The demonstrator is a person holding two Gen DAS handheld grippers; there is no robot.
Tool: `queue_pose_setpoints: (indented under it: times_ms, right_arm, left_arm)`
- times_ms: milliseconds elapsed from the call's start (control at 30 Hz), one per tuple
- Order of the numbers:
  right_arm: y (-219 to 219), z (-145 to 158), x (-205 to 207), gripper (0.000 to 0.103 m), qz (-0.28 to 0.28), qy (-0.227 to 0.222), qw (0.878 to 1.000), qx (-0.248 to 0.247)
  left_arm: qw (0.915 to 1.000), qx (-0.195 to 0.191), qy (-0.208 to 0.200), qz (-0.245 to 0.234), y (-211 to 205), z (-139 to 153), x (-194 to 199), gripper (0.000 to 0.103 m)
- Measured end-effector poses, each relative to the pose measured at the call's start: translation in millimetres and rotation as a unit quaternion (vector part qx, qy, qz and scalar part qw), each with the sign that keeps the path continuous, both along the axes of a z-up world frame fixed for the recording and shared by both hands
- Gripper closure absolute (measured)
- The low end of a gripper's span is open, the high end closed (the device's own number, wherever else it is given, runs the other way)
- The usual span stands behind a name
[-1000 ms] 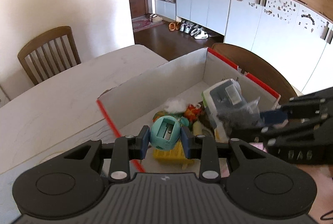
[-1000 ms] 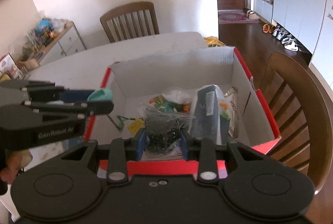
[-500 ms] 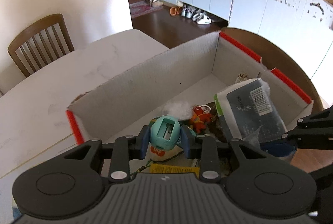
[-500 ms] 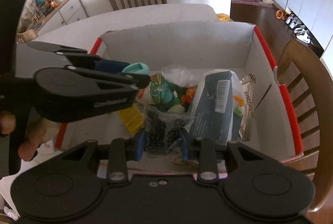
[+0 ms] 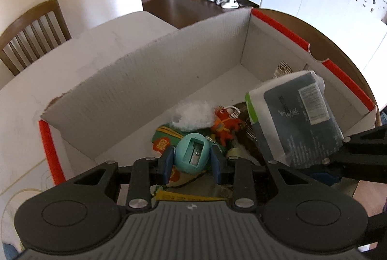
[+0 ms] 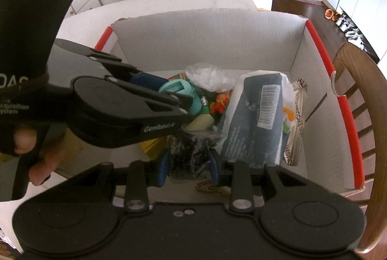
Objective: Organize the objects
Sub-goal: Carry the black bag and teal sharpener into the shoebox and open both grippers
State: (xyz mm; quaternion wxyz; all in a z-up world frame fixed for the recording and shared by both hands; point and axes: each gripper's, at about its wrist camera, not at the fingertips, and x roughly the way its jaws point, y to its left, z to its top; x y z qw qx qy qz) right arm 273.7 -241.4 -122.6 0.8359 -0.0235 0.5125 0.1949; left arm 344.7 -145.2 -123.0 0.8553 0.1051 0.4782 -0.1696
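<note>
left wrist view: your left gripper (image 5: 192, 160), low centre of the frame, is clenched on the teal pencil sharpener (image 5: 192, 156), blade slot facing the camera. it hangs inside the cardboard box (image 5: 150, 81), directly above the orange-and-green packet (image 5: 164, 139) and other clutter on the box floor; bare floor lies toward the upper right of the frame.

right wrist view: your right gripper (image 6: 188, 162), low centre, is grasping the clear bag of small dark pieces (image 6: 191, 148), its blue pads pressed on both sides. the bag sits just left of the dark tissue pack (image 6: 256, 119), whose long axis runs from lower centre to upper right. the left gripper crosses in from the left of the frame, further into the box than the right.

judgement: both loads are over the box, so the coming move is likely release; the sharpener has only to drop straight down.
</note>
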Motion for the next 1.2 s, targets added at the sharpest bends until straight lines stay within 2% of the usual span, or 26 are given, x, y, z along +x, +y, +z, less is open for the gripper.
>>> queue_pose_setpoints:
  times_ms: [133,333,500,567,633,667,1200]
  right_arm:
    - [-0.5,-1.7,1.5,0.071,-0.003,0.004,1.000,0.000]
    - [-2.2,2.9,1.0,0.068,-0.004,0.002,1.000,0.002]
    - [-5.4,9.0,-1.1,0.064,0.000,-0.006,1.000,0.001]
    - [-6.7,12.8,-3.5,0.062,0.001,-0.010,1.000,0.003]
    - [-8.5,16.0,-4.5,0.060,0.002,-0.014,1.000,0.005]
    - [-8.3,18.1,-5.5,0.058,0.003,-0.016,1.000,0.007]
    - [-13.9,53.4,-36.3,0.049,-0.019,-0.064,0.997,0.024]
  left_arm:
    - [0.9998,0.014,0.015,-0.007,-2.4,-4.6,1.7,0.071]
    - [0.9996,0.021,0.015,-0.012,-2.8,-5.3,2.4,0.071]
    - [0.9999,0.009,0.014,0.001,0.7,-0.9,-0.9,0.071]
    - [0.9999,0.007,0.011,0.005,0.3,1.9,-4.1,0.065]
    - [1.0000,0.005,0.003,0.007,0.5,5.5,-8.7,0.047]
    - [1.0000,0.001,-0.001,0.008,1.1,8.1,-11.0,0.046]
    - [0.9977,-0.029,-0.056,0.026,28.1,55.5,-58.1,0.045]
